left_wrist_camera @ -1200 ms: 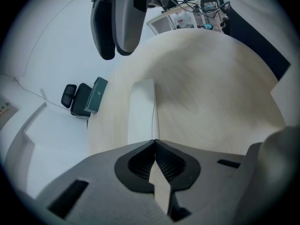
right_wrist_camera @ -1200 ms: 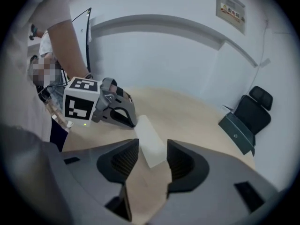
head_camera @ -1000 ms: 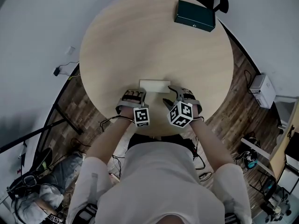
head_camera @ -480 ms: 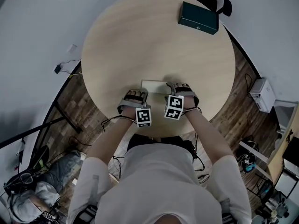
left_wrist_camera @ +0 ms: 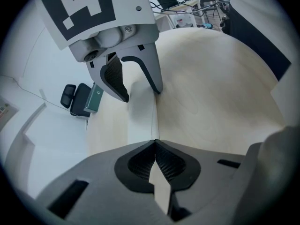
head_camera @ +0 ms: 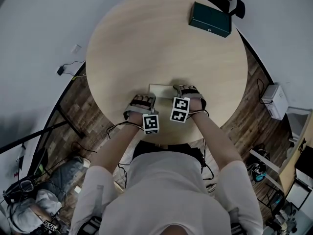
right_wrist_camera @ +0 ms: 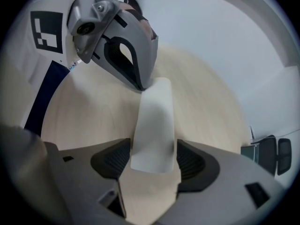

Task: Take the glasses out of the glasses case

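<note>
Step in hand: the case is being secured before opening, and no glasses are seen yet. A white oblong hard glasses case is laid flat and shut on the round pale wooden table, at the edge nearest the person. The right claw is pointed steeply down over one end of the case. Its jaws are spread wide, having just been opening, and the case is straddled between them. The pads are close beside the case's long sides but are judged not to be pressing, so nothing is gripped. The left claw is closed, tips met, with nothing between them. Its tips are set at the opposite end of the case; whether the case is touched there cannot be told. From the left claw the case runs straight ahead to the right claw. A dark green rectangular box is left well beyond both claws, not involved. Next move, as judged: the case must be clamped or steadied by the right claw while the lid seam is found and pried by the left. The seam is not made out in any view, so the side that lifts is unknown. Risk: the smooth case could be slid if pushed before it is clamped.
</note>
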The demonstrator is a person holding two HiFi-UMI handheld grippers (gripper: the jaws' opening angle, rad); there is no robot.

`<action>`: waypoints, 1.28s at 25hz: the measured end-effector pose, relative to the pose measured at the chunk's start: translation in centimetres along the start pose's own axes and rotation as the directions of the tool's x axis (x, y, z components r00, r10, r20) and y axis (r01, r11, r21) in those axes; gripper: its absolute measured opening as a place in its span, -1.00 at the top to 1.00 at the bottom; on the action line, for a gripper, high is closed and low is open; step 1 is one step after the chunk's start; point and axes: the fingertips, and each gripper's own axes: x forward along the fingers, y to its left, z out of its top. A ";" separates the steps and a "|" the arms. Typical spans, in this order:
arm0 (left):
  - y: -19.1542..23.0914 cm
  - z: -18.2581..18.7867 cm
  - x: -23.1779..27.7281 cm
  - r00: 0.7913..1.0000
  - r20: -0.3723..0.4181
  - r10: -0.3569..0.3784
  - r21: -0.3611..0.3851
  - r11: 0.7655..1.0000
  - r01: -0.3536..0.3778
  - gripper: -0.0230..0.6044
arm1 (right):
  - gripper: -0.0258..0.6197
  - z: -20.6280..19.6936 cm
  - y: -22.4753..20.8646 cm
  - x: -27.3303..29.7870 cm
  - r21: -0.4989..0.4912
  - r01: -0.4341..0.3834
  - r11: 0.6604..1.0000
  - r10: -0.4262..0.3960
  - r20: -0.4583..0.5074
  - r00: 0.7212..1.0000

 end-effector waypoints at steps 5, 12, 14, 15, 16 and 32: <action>-0.2 0.2 -0.1 1.000 0.008 -0.009 -0.002 1.000 0.009 0.90 | 0.09 -0.1 -0.1 0.1 0.005 -0.019 1.000 0.019 0.000 1.000; -0.1 0.2 -0.1 1.000 0.005 0.003 0.016 1.000 -0.003 0.90 | 0.09 0.1 -0.4 -0.1 0.023 -0.084 0.996 0.084 0.005 0.996; -0.1 0.2 -0.1 1.000 -0.004 0.007 0.031 1.000 -0.007 0.90 | 0.09 -0.1 -0.3 -0.3 0.025 -0.103 0.994 0.102 0.006 0.995; -0.1 0.2 -0.1 1.000 -0.006 0.009 0.033 0.999 -0.009 0.90 | 0.09 -0.1 -0.4 -0.3 0.026 -0.111 0.994 0.111 0.008 0.994; 0.0 0.2 -0.1 1.000 -0.006 0.011 0.035 0.999 -0.011 0.90 | 0.09 -0.1 -0.5 -0.3 0.027 -0.118 0.993 0.118 0.012 0.993; 1.4 0.8 -0.8 0.994 0.021 0.103 0.015 0.995 -0.103 0.90 | 0.09 -0.1 -1.0 -0.8 0.054 -0.309 0.950 0.307 0.038 0.951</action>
